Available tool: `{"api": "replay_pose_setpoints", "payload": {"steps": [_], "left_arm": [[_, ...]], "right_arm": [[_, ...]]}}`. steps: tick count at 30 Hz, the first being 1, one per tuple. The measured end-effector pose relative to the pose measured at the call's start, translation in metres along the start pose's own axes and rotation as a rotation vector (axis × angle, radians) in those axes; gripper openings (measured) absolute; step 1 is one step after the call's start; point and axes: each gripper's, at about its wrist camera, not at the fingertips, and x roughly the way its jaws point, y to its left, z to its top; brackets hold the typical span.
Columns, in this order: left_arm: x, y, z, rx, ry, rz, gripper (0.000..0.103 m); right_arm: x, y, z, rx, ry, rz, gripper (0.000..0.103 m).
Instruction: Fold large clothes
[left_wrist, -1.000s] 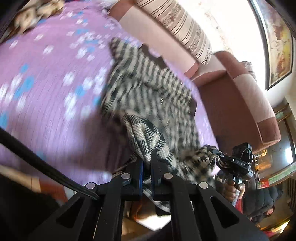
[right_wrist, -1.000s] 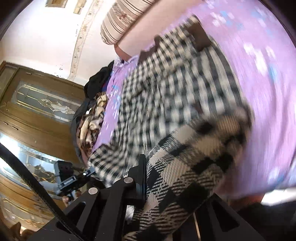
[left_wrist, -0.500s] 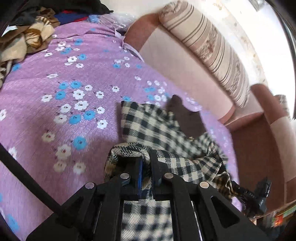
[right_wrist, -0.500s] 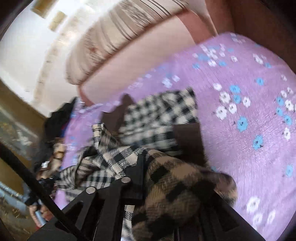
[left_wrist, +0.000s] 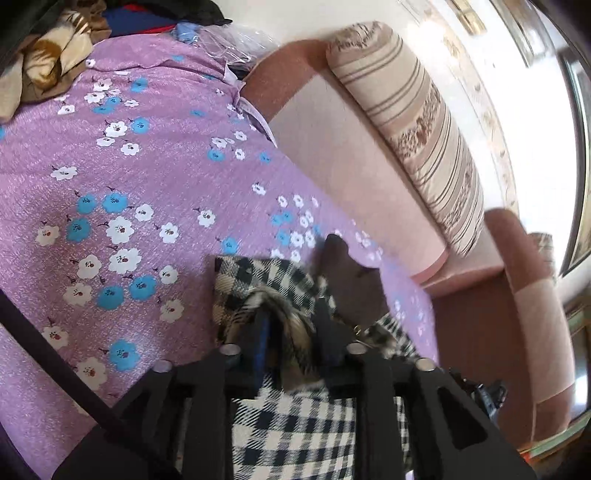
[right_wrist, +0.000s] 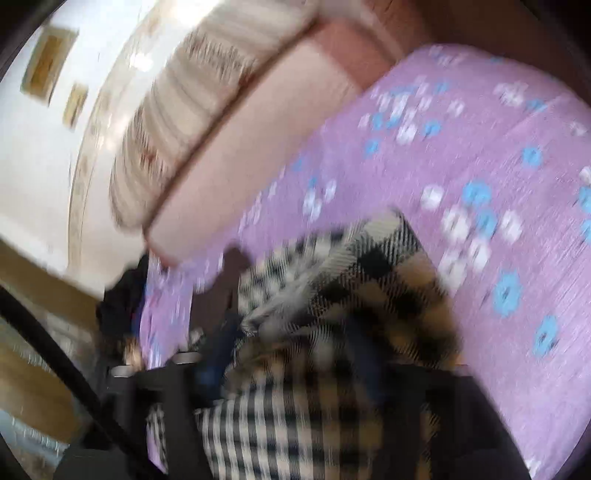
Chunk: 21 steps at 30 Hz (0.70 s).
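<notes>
Meanwhile, both black two-finger grippers, left (left_wrist: 290, 334) and right (right_wrist: 291, 354), are opening, a bunched fold of black-and-cream checked woollen garment (left_wrist: 258, 280) between each, low centre on the lilac floral sofa cover (left_wrist: 122, 166).

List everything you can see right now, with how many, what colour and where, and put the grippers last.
checked garment: one, black and cream, on the purple cover, a fold between each gripper's fingers.
floral cover: one, purple with white and blue flowers, over the sofa seat.
sofa back: one, pink and brown, behind the cover.
striped bolster: one, beige, atop the sofa back.
clothes pile: one, tan, blue and black, at the cover's far end.
left gripper: one, black, jaws opening around a fold.
right gripper: one, black, blurred, jaws opening around a fold.
</notes>
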Motion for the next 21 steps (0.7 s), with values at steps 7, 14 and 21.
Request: {"api": "replay_pose_setpoints", "payload": {"steps": [7, 14, 21], "left_arm": [[-0.022, -0.001, 0.005, -0.026, -0.150, 0.067, 0.085], [-0.035, 0.009, 0.007, -0.052, -0.137, 0.105, 0.086], [-0.027, 0.002, -0.023, 0.114, -0.048, 0.231, 0.086]], "right_arm": [[0.003, 0.004, -0.001, -0.007, -0.001, -0.026, 0.075], [0.009, 0.040, -0.018, -0.204, 0.012, -0.102, 0.075], [0.001, 0.064, -0.042, -0.417, 0.019, -0.192, 0.075]]}}
